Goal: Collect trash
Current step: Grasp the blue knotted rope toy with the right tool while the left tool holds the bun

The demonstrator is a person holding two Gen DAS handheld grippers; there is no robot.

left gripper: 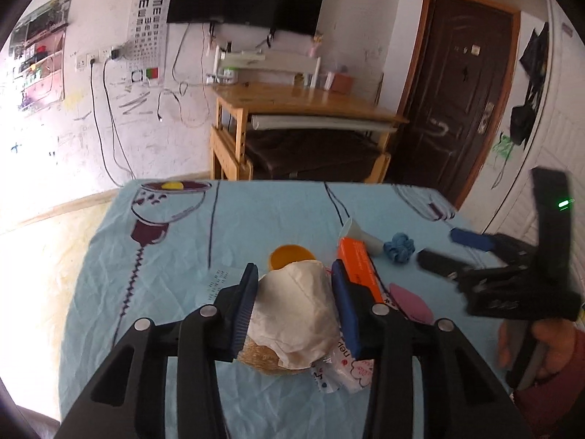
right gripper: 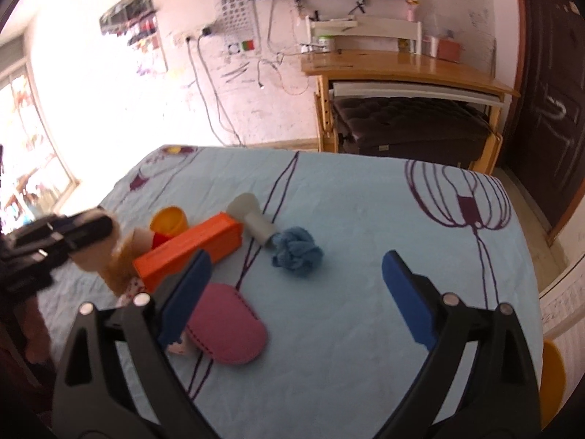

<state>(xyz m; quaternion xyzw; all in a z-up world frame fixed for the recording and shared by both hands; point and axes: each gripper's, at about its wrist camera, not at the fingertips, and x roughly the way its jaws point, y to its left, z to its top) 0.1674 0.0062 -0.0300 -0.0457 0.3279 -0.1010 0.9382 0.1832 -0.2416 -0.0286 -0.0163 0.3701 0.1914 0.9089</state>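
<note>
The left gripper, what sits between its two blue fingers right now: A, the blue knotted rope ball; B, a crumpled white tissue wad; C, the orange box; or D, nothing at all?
B. In the left wrist view the left gripper has its blue fingers on either side of the crumpled white tissue wad, while the orange box and blue rope ball lie outside them.

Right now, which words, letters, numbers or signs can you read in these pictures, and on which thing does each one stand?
"E", repeated in turned rows: eye chart on the wall.
"nep", partly hidden: plastic wrapper under the crumpled tissue.
Small printed slip on the tablecloth: too small to read.
Orange box: print too blurred to read.
</note>
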